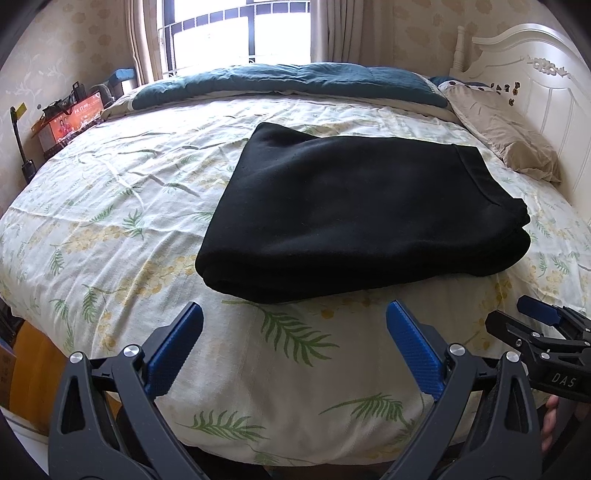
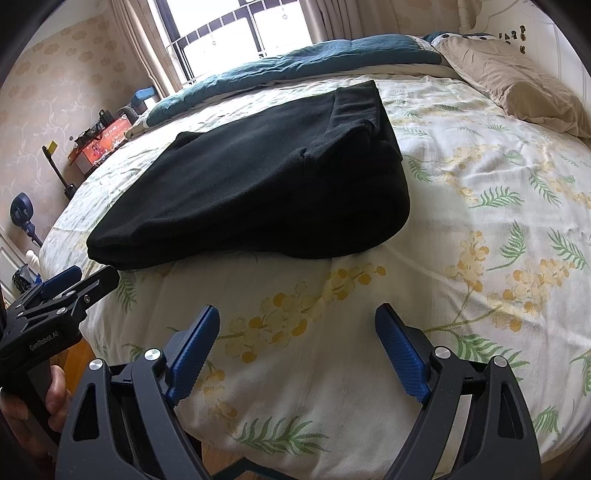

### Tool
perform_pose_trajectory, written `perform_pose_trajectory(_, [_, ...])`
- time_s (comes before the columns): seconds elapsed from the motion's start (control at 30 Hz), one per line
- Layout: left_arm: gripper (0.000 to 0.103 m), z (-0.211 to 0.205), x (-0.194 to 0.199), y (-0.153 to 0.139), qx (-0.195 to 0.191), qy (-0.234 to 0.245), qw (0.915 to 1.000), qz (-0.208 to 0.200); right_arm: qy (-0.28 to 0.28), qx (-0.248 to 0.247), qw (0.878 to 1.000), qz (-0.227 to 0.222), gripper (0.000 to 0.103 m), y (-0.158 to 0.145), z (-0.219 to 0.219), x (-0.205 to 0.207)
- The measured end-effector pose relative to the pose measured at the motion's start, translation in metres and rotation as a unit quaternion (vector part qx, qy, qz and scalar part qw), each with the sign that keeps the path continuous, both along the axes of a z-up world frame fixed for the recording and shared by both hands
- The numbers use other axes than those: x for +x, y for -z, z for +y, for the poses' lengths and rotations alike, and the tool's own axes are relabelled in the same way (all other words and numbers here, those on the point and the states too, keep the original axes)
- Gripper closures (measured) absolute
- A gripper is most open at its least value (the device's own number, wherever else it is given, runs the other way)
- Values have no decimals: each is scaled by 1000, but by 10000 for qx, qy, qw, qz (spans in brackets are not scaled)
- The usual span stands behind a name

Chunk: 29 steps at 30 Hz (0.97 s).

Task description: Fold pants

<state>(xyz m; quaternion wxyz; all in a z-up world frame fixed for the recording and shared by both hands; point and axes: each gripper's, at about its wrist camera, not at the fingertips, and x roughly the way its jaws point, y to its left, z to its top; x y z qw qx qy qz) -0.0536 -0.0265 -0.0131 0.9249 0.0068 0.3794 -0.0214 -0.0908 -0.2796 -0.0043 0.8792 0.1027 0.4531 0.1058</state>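
Both our left gripper [image 1: 294, 325] and right gripper [image 2: 297, 325] hung wide open and empty at the bed's [image 1: 110, 206] near edge; we judged the black pants [image 1: 354, 210] folded, therefore released.

Floral bedsheet [image 1: 147, 206], tan pillow [image 1: 509, 136], window [image 1: 240, 33]

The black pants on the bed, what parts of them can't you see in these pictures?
- Underside of the pants: both views, pressed against the bedsheet.
- Inner layers: both views, covered by the top fold; how many folds cannot be told.
- Legs and cuffs: both views, tucked inside the bundle.
- Far edge: right wrist view, hidden behind the raised waistband.
- Fabric detail: both views, too dark.
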Motion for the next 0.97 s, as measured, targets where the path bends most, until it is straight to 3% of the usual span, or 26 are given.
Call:
perform_pose_trajectory(0.47, [4, 0, -1, 1, 55, -7, 10000, -28, -22, -19, 10000, 11, 17, 0, 0, -2])
perform_pose_trajectory(0.57, [4, 4, -5, -5, -14, -169, 9990, -403, -20, -21, 10000, 9, 17, 0, 0, -1])
perform_pose_trajectory(0.73, [4, 13, 1, -31, -279, 150, 9968, -730, -68, 18, 10000, 43, 17, -3, -2, -3])
perform_pose_trajectory(0.87, [4, 44, 19, -65, -303, 163, 9949, -947, -128, 321, 9993, -135, 17, -34, -13, -2])
perform_pose_trajectory(0.97, [4, 81, 58, -80, -111, -161, 9932, -1149, -285, 391, 9976, -492, 17, -71, -26, 22])
